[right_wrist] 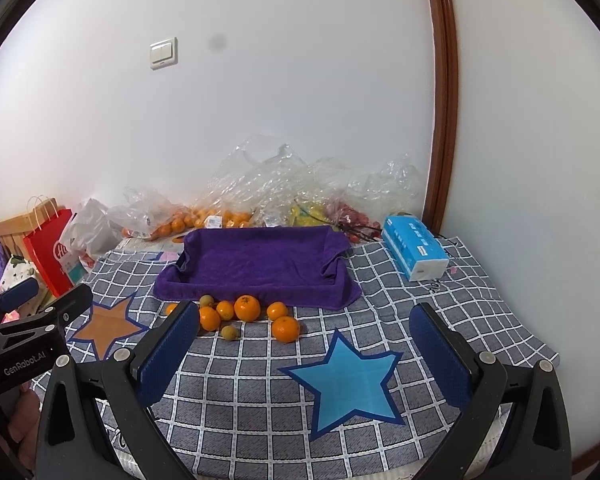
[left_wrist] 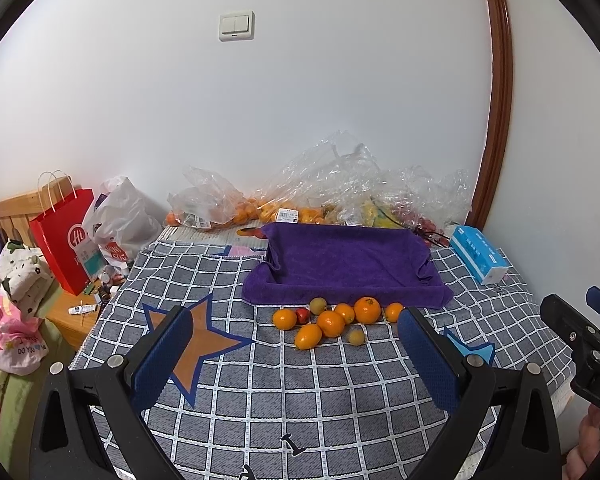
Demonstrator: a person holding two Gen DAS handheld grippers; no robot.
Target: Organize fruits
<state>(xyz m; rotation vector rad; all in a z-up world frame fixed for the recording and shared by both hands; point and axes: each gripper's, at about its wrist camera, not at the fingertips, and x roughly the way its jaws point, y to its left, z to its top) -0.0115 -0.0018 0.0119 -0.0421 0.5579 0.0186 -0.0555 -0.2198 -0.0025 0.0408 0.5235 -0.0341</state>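
Several oranges (left_wrist: 331, 323) lie in a loose cluster on the checked cloth, with a small red fruit (left_wrist: 302, 315) and two small greenish fruits (left_wrist: 318, 305) among them. Behind them stands a tray draped in a purple towel (left_wrist: 344, 264). My left gripper (left_wrist: 296, 332) hovers open in front of the cluster, nothing between its blue pads. In the right wrist view the same oranges (right_wrist: 247, 308) lie before the purple towel tray (right_wrist: 256, 264), and my right gripper (right_wrist: 306, 332) is open and empty, a short way back from the fruit.
Clear plastic bags (left_wrist: 332, 188) holding more oranges and other fruit line the wall. A blue tissue pack (right_wrist: 414, 250) lies at the right. A red paper bag (left_wrist: 66, 236) and a white plastic bag stand left, beyond the cloth's edge. A wooden door frame (right_wrist: 444, 120) rises at right.
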